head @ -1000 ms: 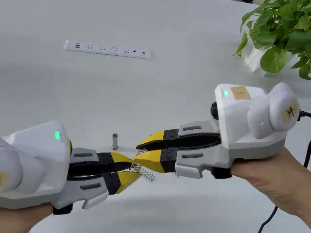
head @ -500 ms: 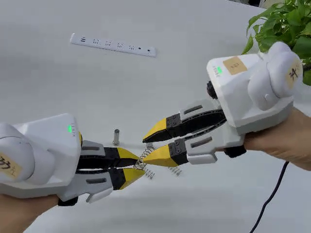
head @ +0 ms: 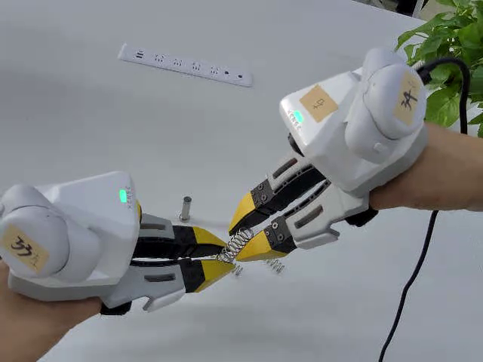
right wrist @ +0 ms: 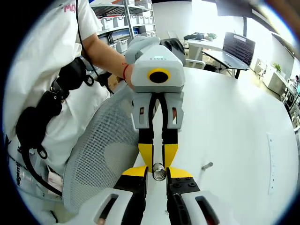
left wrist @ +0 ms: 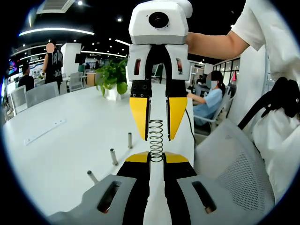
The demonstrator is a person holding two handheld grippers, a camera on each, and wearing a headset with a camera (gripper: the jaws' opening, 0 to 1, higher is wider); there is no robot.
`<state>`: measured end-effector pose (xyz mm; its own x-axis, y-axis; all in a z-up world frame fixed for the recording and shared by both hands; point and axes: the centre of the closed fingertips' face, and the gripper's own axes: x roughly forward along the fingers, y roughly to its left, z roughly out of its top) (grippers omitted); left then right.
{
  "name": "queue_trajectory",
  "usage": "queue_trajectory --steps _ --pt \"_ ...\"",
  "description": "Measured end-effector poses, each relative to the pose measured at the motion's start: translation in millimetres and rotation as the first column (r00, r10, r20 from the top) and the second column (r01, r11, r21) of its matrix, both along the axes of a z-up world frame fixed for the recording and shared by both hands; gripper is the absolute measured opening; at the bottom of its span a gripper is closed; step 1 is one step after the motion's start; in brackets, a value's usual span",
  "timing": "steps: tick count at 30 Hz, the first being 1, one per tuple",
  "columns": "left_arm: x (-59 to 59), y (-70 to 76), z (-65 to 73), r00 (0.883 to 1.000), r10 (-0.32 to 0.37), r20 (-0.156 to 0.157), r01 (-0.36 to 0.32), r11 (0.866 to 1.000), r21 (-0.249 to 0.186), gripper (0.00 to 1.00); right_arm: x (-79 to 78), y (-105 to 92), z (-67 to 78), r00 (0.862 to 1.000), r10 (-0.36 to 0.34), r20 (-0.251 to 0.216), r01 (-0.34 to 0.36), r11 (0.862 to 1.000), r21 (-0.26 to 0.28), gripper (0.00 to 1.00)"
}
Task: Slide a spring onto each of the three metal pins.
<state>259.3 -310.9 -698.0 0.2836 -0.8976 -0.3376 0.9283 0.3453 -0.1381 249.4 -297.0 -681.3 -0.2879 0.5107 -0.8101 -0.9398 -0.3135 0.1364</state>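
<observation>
The left claw lay low over the white tabletop, pointing toward the person's right. Its yellow-tipped jaws were narrow, pinching one end of a spring. The spring stood out from those tips, clear of the tabletop, and ran up at a slant into the right claw. That claw pointed down from the upper right, nose to nose with the other. Its jaws stood partly apart, one on either side of the spring. In the left gripper view a sliver of light showed between the coil and one jaw, so the right claw seemed to flank the spring rather than clamp it. In the right gripper view the spring showed end-on, a small ring between that claw's own tips.

Three metal pins stood upright and bare on the tabletop in a loose row. In the head view one of them stood just beyond the left claw's jaws. Two loose springs lay flat on the tabletop just below the meeting claw tips.

A white power strip lay well away toward the far side, and a leafy plant stood at the far right corner. A black cable trailed down past the hand that held the right claw.
</observation>
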Motion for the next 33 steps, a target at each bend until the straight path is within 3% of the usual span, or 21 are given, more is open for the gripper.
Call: queue_trajectory --steps 16,33 --pt "-2.0 0.8 -0.4 1.0 0.0 0.0 0.0 1.0 -0.01 0.06 -3.7 -0.4 -4.2 0.998 0.054 0.023 -0.053 0.998 -0.043 0.07" --pt "-0.5 4.4 -0.4 1.0 0.006 0.006 -0.006 1.0 -0.018 0.07 -3.3 3.6 -3.6 0.997 0.068 0.032 -0.067 0.997 -0.046 0.06"
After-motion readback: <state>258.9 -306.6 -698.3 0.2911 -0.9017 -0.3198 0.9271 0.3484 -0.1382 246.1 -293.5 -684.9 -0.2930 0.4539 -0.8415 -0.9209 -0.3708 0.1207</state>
